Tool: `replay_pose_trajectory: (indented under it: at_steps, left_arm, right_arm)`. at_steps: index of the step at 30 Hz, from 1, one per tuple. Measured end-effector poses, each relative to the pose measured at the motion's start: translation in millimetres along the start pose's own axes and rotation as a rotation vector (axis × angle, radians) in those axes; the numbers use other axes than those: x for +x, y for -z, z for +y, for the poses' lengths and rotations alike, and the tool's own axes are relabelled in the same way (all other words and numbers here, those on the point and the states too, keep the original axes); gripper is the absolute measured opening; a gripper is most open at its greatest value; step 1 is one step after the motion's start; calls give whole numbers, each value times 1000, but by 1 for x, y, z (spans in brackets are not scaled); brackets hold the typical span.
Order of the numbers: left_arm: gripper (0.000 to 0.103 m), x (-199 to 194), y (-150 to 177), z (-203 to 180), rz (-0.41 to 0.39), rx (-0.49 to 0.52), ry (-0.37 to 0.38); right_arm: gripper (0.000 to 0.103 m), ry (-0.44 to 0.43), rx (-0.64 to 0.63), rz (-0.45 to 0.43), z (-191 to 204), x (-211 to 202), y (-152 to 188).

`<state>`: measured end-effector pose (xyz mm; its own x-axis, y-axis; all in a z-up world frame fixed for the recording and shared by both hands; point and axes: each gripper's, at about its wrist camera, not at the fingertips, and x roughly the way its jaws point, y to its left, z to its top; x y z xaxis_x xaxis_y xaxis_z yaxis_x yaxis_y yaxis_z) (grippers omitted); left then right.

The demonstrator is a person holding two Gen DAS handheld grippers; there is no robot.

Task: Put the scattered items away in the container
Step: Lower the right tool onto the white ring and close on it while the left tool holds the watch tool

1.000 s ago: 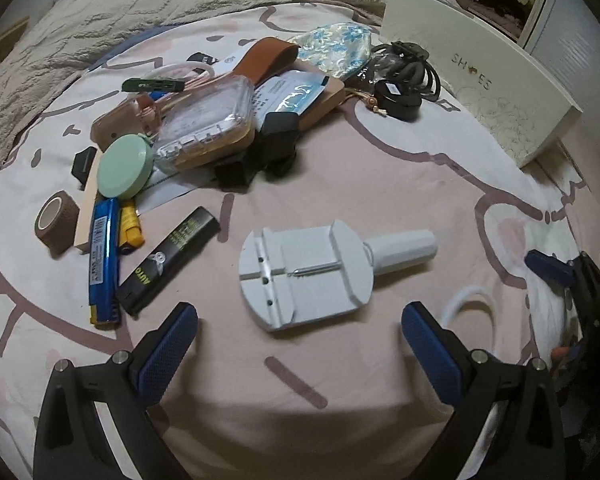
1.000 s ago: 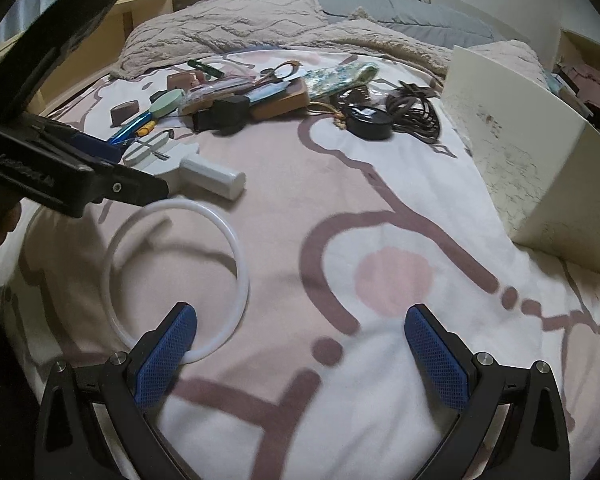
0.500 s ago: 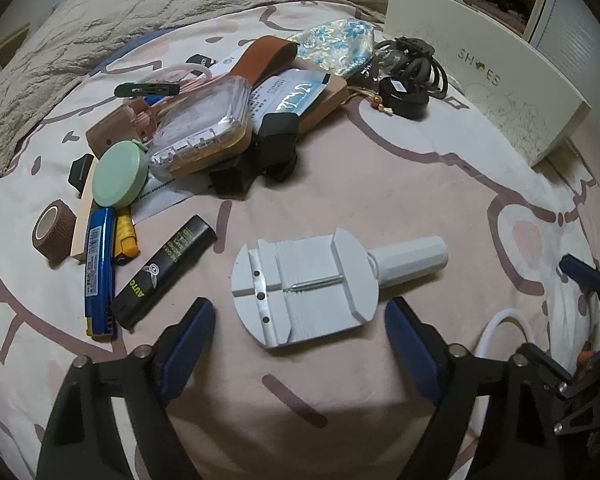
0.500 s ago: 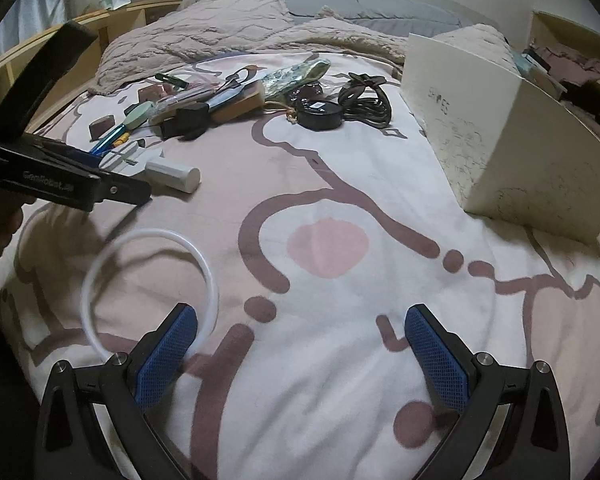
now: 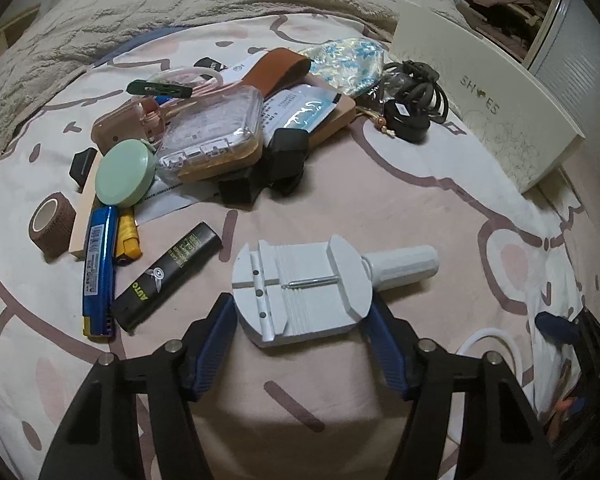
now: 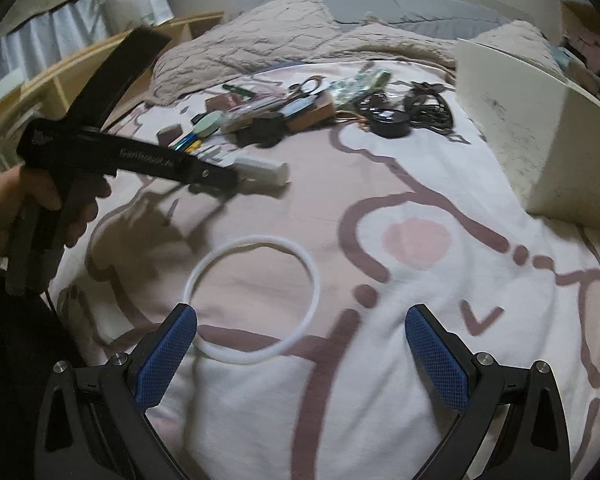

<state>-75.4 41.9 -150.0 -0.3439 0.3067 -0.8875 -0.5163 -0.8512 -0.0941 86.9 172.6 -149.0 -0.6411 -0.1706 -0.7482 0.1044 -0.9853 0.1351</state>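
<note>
A white watch-band tool (image 5: 300, 284) with a stubby handle lies on the bedspread, its round base between the fingers of my left gripper (image 5: 300, 312). The jaws are closing and the blue pads touch both sides of the base. From the right wrist view, a hand (image 6: 40, 200) holds that gripper's black body over the tool's handle (image 6: 264, 168). My right gripper (image 6: 300, 320) hangs open over a white ring (image 6: 260, 239), its left fingertip above the ring's near-left edge. The cream shoe box (image 5: 488, 108) (image 6: 540, 128) stands at the right.
A pile of small items (image 5: 220, 128) sits beyond the tool: clear case, green round tin, brown strap, black cables (image 5: 416, 96). A black tube (image 5: 168, 280), blue pack (image 5: 98, 264) and tape roll (image 5: 52, 224) lie left. A beige blanket (image 5: 180, 12) is bunched at the back.
My left jaws have narrowed from wide open onto the tool's base. The right gripper has shifted left, so the white ring now lies more centrally ahead of its fingers.
</note>
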Motion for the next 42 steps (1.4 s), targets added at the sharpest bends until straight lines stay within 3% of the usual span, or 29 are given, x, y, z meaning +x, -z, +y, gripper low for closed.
replay_pose_trajectory:
  at_steps: [11, 19, 25, 33, 38, 42]
  left_arm:
    - [65, 0, 1, 0, 5, -7, 8]
    - [65, 0, 1, -1, 3, -7, 11]
    - [65, 0, 1, -1, 5, -6, 12]
    - [65, 1, 1, -1, 5, -4, 10]
    - [65, 1, 2, -2, 4, -3, 10]
    - [65, 1, 2, -2, 4, -2, 10]
  right_arm:
    - [103, 65, -102, 12, 20, 24, -1]
    - [103, 36, -117, 0, 23, 19, -3]
    - [103, 64, -215, 9, 34, 26, -6]
    - [103, -35, -146, 96, 16, 40, -17]
    - [103, -38, -154, 54, 16, 35, -10]
    - [87, -5, -141, -2, 15, 25, -6]
